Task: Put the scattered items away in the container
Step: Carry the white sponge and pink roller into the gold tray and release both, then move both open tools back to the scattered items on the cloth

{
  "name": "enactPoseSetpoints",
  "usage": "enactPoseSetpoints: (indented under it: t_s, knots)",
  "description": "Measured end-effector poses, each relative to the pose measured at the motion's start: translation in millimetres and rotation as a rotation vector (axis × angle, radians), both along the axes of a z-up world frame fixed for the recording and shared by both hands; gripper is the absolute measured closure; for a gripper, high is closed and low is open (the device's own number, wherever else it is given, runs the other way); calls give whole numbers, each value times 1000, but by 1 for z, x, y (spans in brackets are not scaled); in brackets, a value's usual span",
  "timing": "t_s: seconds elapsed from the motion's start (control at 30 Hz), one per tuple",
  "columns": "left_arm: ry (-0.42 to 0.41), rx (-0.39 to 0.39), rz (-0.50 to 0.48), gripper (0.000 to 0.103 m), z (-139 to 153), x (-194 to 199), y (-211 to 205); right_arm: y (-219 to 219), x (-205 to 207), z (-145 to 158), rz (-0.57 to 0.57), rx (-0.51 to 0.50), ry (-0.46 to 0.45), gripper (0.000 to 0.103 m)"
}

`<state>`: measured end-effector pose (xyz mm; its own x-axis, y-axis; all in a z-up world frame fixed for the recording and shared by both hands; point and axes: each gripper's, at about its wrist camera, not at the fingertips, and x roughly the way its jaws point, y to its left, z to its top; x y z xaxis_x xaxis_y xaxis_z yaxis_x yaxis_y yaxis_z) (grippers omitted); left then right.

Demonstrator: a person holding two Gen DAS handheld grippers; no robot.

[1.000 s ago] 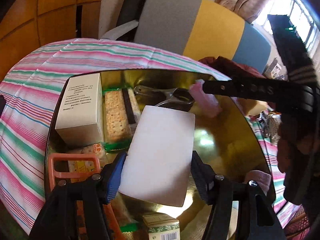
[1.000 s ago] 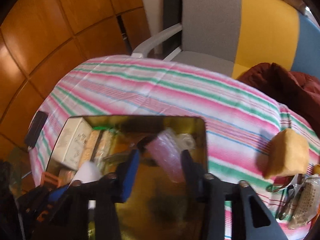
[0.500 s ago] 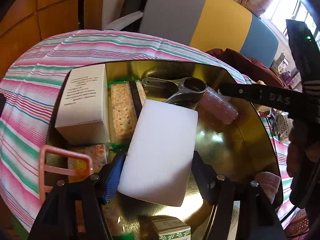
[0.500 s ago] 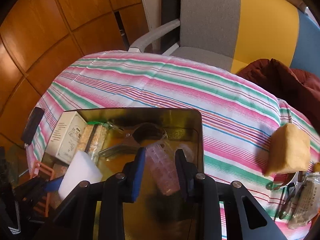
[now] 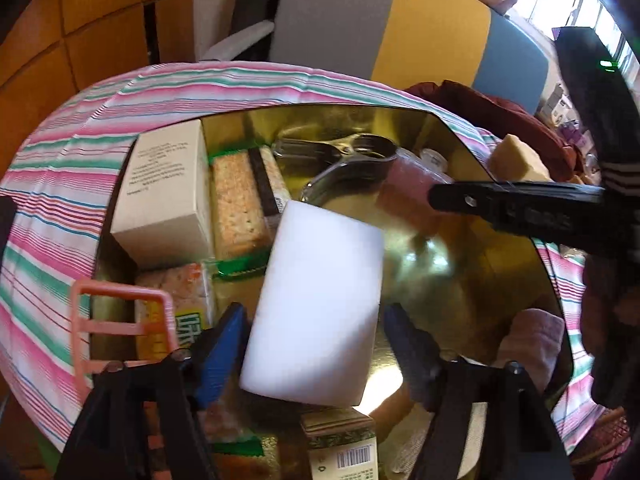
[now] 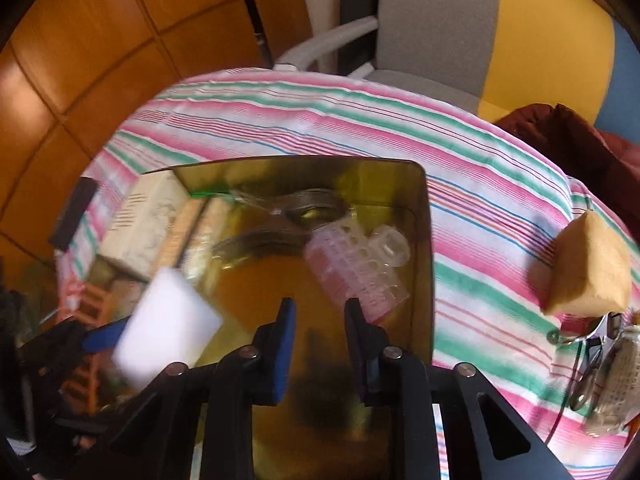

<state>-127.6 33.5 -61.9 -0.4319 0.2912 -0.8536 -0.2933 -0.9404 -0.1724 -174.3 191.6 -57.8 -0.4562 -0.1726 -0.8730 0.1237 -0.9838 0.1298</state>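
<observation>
Since half a second ago, the right gripper (image 6: 318,312) has let go of the pink perforated plastic hair roller (image 6: 356,276), which is now lying free on the floor of the gold metal tin (image 6: 424,240), just ahead of the right fingertip and beside a clear plastic roller (image 6: 390,246). Its blue-padded jaws are standing apart with nothing between them, hovering over the tin's bare floor.

The left gripper (image 5: 316,332) is holding its jaws wide around a white rectangular foam block (image 5: 316,308); the left pad (image 5: 220,348) is touching the block's edge while the right pad is standing just clear, so the block is sitting loosely over the tin. Ahead and to its left are lying a beige cardboard box (image 5: 168,192) and a cracker packet (image 5: 240,204). A yellow sponge (image 6: 588,268) is resting on the striped tablecloth (image 6: 480,184), well right of the right gripper.
</observation>
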Motion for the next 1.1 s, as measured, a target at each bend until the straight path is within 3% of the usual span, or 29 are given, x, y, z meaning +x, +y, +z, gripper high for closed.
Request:
enactPoseSetpoints:
  t_s: [0.23,0.37,0.6,0.77,0.87,0.97,1.1]
  knots:
    - [44,25,16,23,14,14,-7,3,-24,-4,-49,112,25,84]
    - [50,-4,-9,22,12,19,-3,6,-23,-3,-50,97,29,83]
    - [33,59,-13,21,10,18,-6,8,2,10,-38,31,69,79]
    - [71,32,6,21,20,27,-9,8,29,24,-31,-32,96,68]
    - [119,57,26,21,32,37,-19,9,48,30,-27,-59,112,60]
    - [159,97,58,21,45,46,-33,12,67,36,-27,-73,131,57]
    - [157,117,123,23,49,53,-51,25,89,39,-41,-81,143,53]
